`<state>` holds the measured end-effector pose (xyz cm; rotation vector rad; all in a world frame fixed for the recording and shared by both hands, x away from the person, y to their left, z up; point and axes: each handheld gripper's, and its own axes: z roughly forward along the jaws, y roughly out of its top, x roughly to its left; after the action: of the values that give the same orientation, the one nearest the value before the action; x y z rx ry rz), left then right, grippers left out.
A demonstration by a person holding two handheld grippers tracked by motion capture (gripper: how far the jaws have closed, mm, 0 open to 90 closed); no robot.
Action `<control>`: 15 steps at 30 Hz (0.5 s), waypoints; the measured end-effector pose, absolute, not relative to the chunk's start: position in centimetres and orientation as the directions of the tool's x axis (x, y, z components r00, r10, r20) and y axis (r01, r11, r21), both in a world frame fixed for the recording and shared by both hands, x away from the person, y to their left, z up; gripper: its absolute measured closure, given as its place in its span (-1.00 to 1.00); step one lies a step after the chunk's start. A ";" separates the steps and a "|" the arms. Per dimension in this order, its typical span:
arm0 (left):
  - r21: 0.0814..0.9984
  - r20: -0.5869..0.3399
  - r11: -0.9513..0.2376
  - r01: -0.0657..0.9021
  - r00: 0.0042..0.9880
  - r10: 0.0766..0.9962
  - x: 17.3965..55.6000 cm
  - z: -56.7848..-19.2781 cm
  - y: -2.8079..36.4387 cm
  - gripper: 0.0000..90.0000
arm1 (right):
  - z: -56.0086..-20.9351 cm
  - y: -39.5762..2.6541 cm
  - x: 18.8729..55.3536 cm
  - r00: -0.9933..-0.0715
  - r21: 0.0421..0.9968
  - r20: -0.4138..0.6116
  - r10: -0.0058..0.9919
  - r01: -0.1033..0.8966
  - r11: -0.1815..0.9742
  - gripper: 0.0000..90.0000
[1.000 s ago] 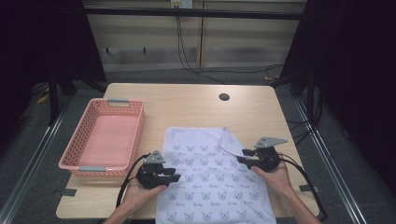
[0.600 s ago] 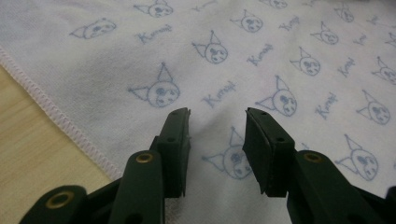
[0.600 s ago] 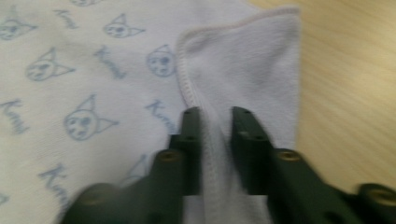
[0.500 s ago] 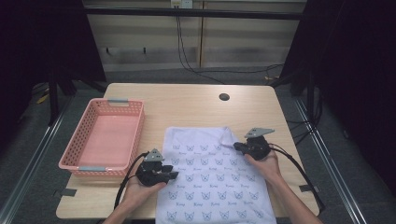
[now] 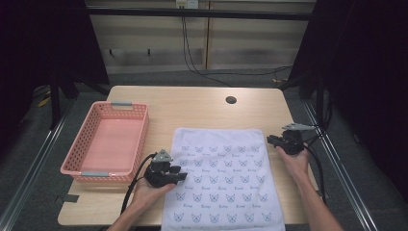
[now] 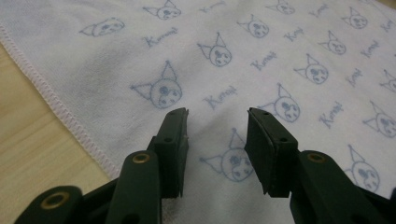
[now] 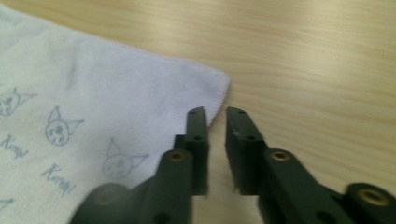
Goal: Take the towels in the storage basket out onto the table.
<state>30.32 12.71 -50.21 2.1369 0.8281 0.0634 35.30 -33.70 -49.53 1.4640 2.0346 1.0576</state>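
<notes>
A white towel (image 5: 223, 178) with blue cat prints lies flat on the wooden table (image 5: 192, 108), its near end hanging over the front edge. My left gripper (image 5: 183, 176) rests at the towel's left edge, and its jaws stand open just above the cloth (image 6: 289, 56) with nothing between them (image 6: 217, 114). My right gripper (image 5: 270, 139) sits at the towel's far right corner (image 7: 205, 81). Its jaws are a narrow gap apart (image 7: 215, 112), right beside the hem, holding nothing.
A pink mesh basket (image 5: 139, 139) stands empty at the left of the table, close to my left hand. A round hole (image 5: 231, 100) sits in the tabletop near the far edge. Cables trail from both grippers off the table's sides.
My right gripper carried the towel's raised far right corner outward to the right, laid it flat and let go. The left gripper has barely moved.
</notes>
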 end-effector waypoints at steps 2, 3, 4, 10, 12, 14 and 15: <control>0.718 -0.225 -0.448 0.533 0.786 0.576 30.3 -50.2 12.6 0.25 | -49.4 -34.2 35.1 -0.346 0.776 0.105 0.932 0.615 0.141 0.64; 0.713 -0.219 -0.455 0.533 0.787 0.577 30.2 -50.1 12.6 0.25 | -49.3 -34.2 34.9 -0.357 0.773 0.106 0.928 0.616 0.149 0.60; 0.710 -0.224 -0.456 0.537 0.786 0.577 30.2 -50.0 12.6 0.24 | -49.1 -34.0 34.5 -0.370 0.773 0.105 0.923 0.614 0.159 0.52; 0.737 -0.226 -0.434 0.518 0.794 0.564 29.7 -48.8 13.6 0.20 | -47.3 -32.0 30.3 -0.478 0.803 0.079 0.875 0.551 0.229 0.28; 0.733 -0.224 -0.434 0.524 0.788 0.573 29.9 -48.8 13.7 0.18 | -47.0 -31.9 28.9 -0.520 0.798 0.073 0.851 0.542 0.262 0.27; 0.739 -0.231 -0.413 0.532 0.776 0.587 30.4 -48.9 13.8 0.15 | -47.3 -31.8 27.7 -0.532 0.801 0.101 0.841 0.545 0.248 0.23; 0.740 -0.235 -0.404 0.538 0.770 0.594 30.6 -48.9 13.7 0.17 | -47.5 -31.6 27.1 -0.534 0.802 0.096 0.840 0.542 0.252 0.22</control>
<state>30.59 13.69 -48.86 2.0906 0.8434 0.0813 27.11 -31.63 -47.47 1.2669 2.1786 1.1753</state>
